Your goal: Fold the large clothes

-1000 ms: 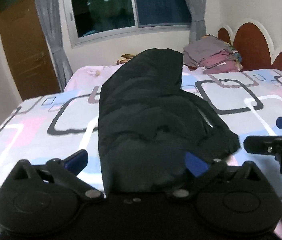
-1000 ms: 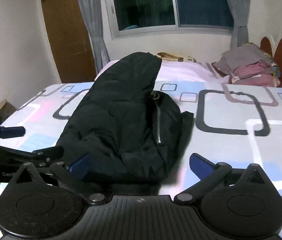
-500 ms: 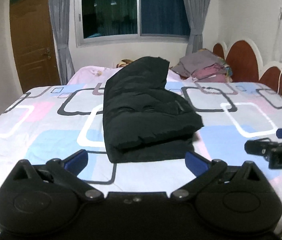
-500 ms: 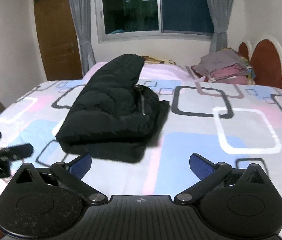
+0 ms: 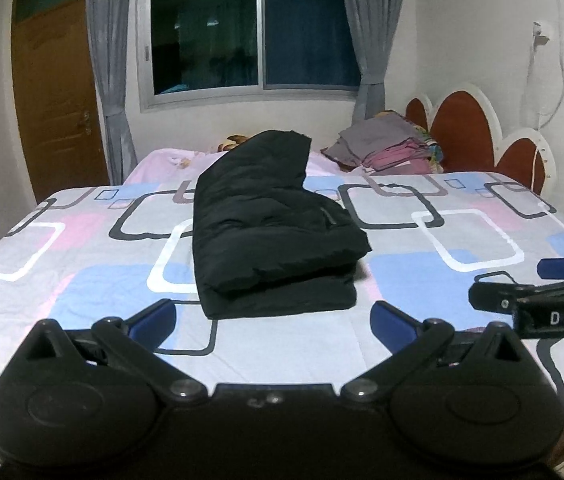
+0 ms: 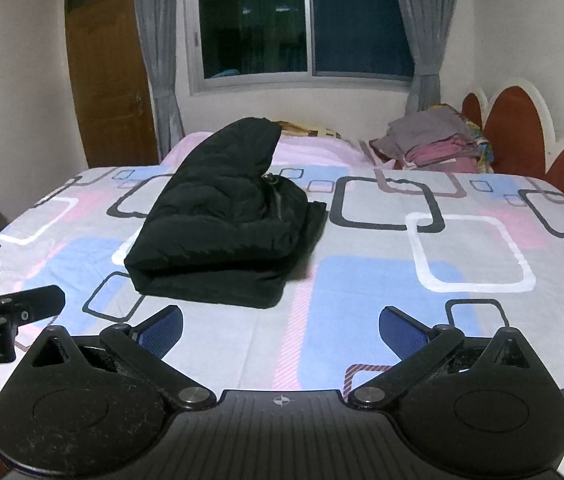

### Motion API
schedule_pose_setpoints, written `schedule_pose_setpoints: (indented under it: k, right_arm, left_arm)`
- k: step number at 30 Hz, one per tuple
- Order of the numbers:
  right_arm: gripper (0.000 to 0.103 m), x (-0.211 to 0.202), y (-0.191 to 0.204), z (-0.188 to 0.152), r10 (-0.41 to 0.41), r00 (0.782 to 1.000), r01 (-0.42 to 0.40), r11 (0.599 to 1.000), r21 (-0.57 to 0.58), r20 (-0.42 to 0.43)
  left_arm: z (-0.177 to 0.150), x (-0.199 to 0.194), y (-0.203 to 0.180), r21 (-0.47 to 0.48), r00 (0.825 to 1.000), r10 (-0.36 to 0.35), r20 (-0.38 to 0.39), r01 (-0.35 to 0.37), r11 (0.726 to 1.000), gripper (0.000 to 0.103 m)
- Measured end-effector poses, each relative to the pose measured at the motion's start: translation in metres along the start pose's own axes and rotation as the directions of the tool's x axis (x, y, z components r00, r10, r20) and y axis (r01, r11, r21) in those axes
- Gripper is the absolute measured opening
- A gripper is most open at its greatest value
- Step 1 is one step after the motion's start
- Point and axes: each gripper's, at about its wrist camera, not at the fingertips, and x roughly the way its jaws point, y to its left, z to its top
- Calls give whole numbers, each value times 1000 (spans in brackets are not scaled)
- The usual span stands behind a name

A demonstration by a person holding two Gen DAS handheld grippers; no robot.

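The left gripper (image 5: 274,320) is spread wide with nothing between its blue pads, and the right gripper (image 6: 280,324) is equally wide and holds nothing. Both hang over the near edge of the bed (image 5: 462,248), side by side, each one's fingers showing at the margin of the other's view.

The jacket (image 5: 270,232) lies ahead of both, clear of either gripper, on the patterned sheet. It is a black padded garment doubled over on itself: a thick upper layer rests on a flatter lower layer, whose edge shows along the near side. Its long axis runs away from the grippers toward the window (image 5: 250,32), with the narrower hooded end farthest off and the folded, bulky end nearest. From the left gripper it sits almost dead ahead, a little left of centre; from the right gripper it lies ahead and well to the left, with its zip (image 6: 278,200) facing that side. So the left one looks nearer to the near fold, while the right has the open zip edge on its side.

The fold looks largely made. If another fold is wanted, it would likely bring the far hooded end toward the near end, along that long axis.

A pile (image 5: 386,148) of folded clothes sits beside the headboard (image 5: 462,128), well apart from the jacket.
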Motion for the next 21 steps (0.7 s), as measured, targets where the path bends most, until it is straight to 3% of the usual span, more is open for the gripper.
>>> schedule_pose_setpoints:
  k: [21]
  right_arm:
    - [103,-10,4,2,5,1000,-5,1000,-4,7]
  left_arm:
    - [-4,-10,4,3,1000,-14,24,14,1000,103]
